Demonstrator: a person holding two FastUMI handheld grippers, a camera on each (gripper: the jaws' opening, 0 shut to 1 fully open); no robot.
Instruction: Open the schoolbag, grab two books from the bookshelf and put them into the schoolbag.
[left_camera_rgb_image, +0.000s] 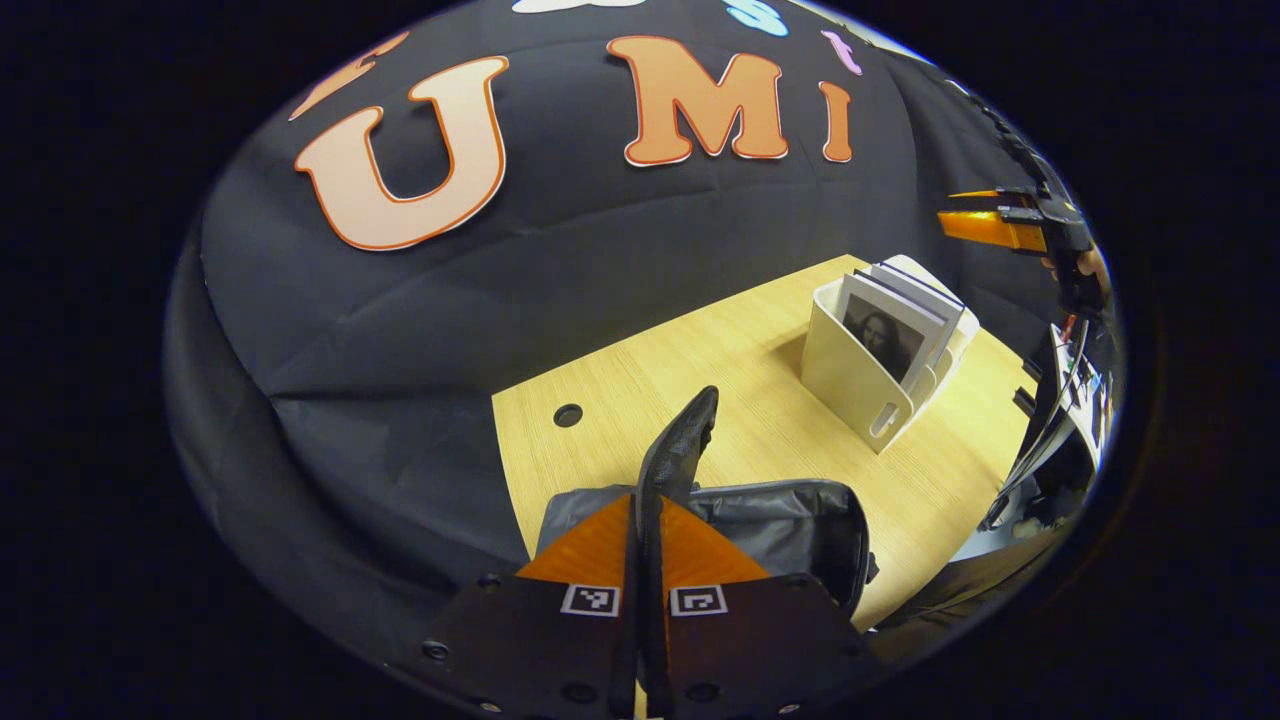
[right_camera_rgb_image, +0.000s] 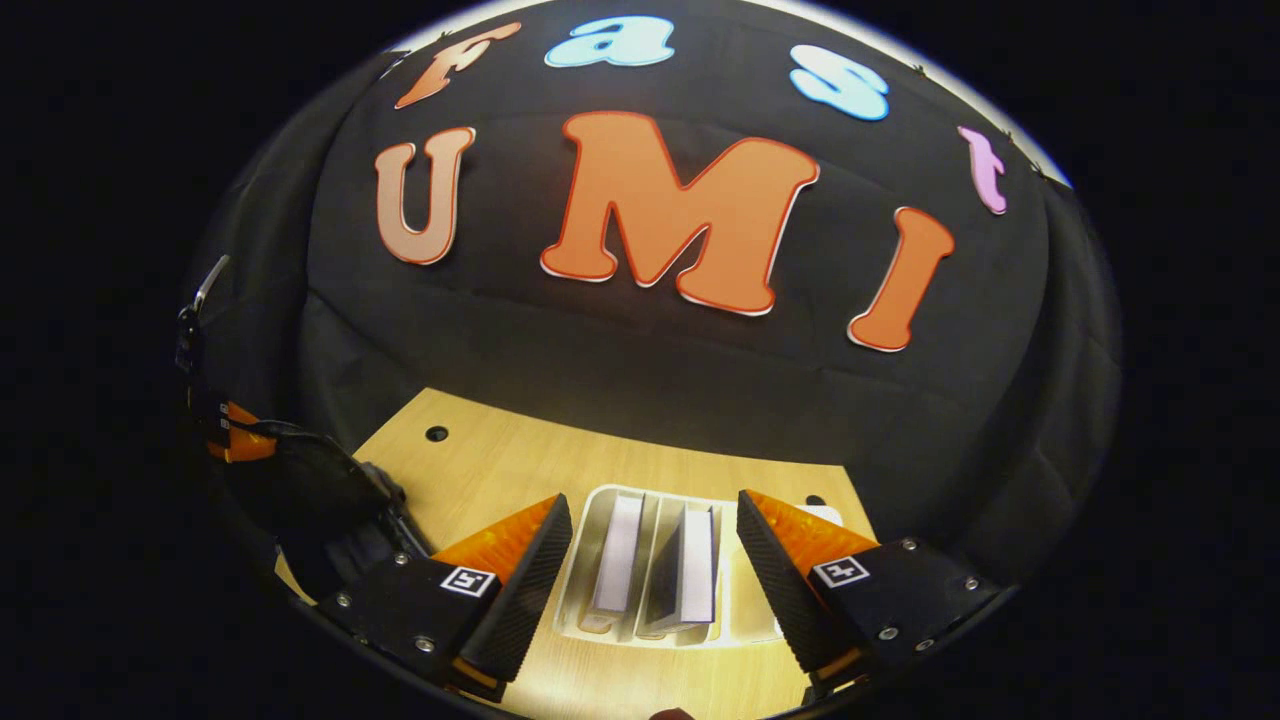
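In the left gripper view the dark grey schoolbag (left_camera_rgb_image: 790, 520) lies on the table just beyond my left gripper (left_camera_rgb_image: 645, 500), which is shut on a black textured strap (left_camera_rgb_image: 685, 435) of the bag that sticks up between the fingers. A white bookshelf (left_camera_rgb_image: 850, 385) holding upright books (left_camera_rgb_image: 890, 325) stands to the right; my right gripper (left_camera_rgb_image: 985, 225) hovers above it. In the right gripper view my right gripper (right_camera_rgb_image: 652, 505) is open, its fingers straddling the bookshelf (right_camera_rgb_image: 735, 610) from above. Two books (right_camera_rgb_image: 615, 550) (right_camera_rgb_image: 695, 560) stand in it. The schoolbag (right_camera_rgb_image: 330, 500) and left gripper (right_camera_rgb_image: 235, 440) are at the left.
The wooden table (left_camera_rgb_image: 760, 420) has a round cable hole (left_camera_rgb_image: 567, 415) near its far left corner. A person's dark clothing (left_camera_rgb_image: 1050, 440) is at the right edge. The black cloth wall rises right behind the table.
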